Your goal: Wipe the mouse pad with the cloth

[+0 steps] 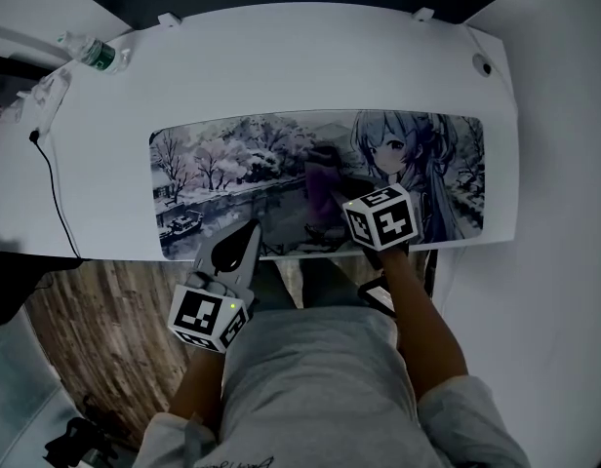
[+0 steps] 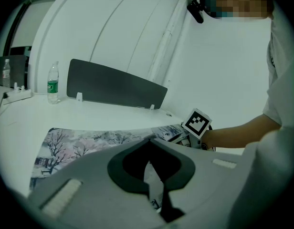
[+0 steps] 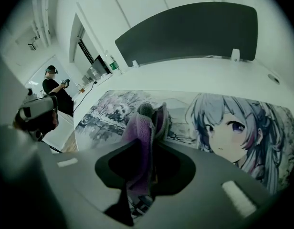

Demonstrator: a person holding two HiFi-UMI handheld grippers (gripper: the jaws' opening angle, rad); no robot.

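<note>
Biggest worry for me: the mouse pad (image 1: 242, 174) isn't pinned by anything. The left gripper (image 1: 247, 234) hangs at the bench's (image 1: 281, 66) front edge, just off the pad's front-left stretch, jaws together with nothing between them. So one hard drag could make the pad slide or ripple instead of getting wiped.

Second worry is the cloth (image 1: 322, 181) itself. The right gripper (image 1: 344, 208) has its jaws clamped on it, but the cloth is bunched into a narrow wad sticking out past the tips. I'd guess only a small patch would touch per pass. Tip the gripper too low and the hard jaws might scrape the print. The cloth could also tug loose if it catches.

Looks-wise, the cloth is purple, fuzzy and soft, folded on itself. It sits over the pad's middle, close to the front edge of the bench. I can't tell how firmly it's pressing down. The pad is long and thin, lies flat, and has a snowy scene plus an anime girl on the right end.
</note>
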